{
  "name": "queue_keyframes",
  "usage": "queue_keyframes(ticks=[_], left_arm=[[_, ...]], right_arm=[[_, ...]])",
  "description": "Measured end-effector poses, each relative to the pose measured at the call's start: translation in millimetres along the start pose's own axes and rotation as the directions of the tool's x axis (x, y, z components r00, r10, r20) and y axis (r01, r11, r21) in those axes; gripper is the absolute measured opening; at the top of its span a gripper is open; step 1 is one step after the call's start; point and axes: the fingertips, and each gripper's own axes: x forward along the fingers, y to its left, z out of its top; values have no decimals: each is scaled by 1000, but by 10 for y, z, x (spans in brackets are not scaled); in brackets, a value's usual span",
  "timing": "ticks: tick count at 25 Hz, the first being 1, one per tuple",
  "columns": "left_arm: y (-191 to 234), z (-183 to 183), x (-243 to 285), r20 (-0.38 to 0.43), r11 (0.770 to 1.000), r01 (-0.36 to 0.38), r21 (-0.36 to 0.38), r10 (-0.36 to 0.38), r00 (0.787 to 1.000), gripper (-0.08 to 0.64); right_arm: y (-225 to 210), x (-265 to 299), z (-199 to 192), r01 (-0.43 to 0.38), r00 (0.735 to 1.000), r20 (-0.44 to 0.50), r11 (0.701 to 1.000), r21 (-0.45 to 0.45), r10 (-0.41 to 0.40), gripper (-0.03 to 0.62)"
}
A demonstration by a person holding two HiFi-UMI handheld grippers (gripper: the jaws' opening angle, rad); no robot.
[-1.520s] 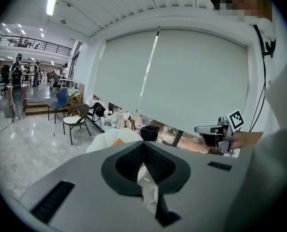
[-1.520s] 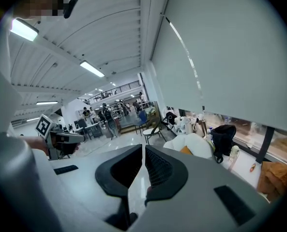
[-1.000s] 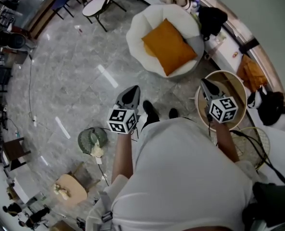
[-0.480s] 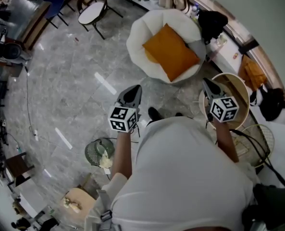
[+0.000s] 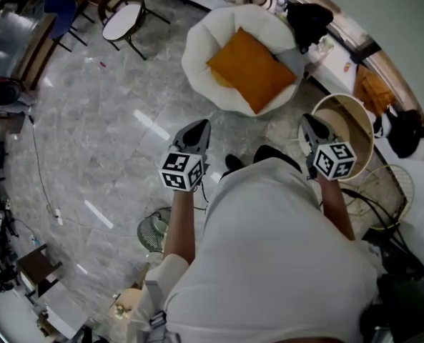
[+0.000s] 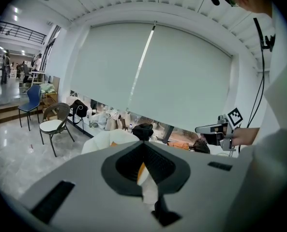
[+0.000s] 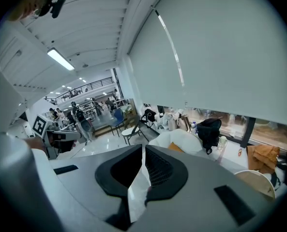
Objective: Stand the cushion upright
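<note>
where it lies flat, orange cushion [image 5: 251, 69] fills white chair [image 5: 197, 45].

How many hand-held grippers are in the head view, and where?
2. The left hand-held gripper is over the grey floor, below the white chair. The right hand-held gripper overlaps the round tan table's left edge. Neither is hidden.

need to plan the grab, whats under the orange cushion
The white round chair: the orange cushion lies on its seat. Anything directly beneath the cushion is covered.
</note>
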Motion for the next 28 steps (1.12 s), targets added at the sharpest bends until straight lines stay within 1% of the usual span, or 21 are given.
queue_keyframes(ticks=[3, 7, 13, 15, 19, 23, 28], left_arm=[[41, -8, 52, -10, 1000, 14, -2, -14, 1000, 2], [137, 5, 159, -21, 1000, 19, -12, -19, 1000, 2], [238, 132, 415, -28, 1000, 1, -8, -1, 1000, 2], [284, 194, 493, -28, 1000, -13, -18, 13, 1000, 2], [333, 307, 677, -42, 999, -28, -29, 27, 999, 2], [367, 432, 973, -58, 999, -37, -30, 36, 998, 2], [370, 576, 1335, -73, 998, -45, -35, 42, 996, 2]], right_arm=[[-6, 21, -30, 19, 1000, -8, 1000, 17, -19, 43], [-9, 131, 60, 19, 1000, -6, 1000, 14, -19, 43], [-188, 465, 219, -12, 1000, -3, 1000, 16, 12, 43], [-240, 621, 278, -27, 1000, -12, 1000, 14, 28, 43], [-333, 927, 471, -66, 998, -21, 998, -10, 66, 43], [-544, 1173, 623, -92, 995, -34, 996, -15, 91, 43], [-891, 1389, 740, -106, 993, -50, 994, -1, 106, 43]])
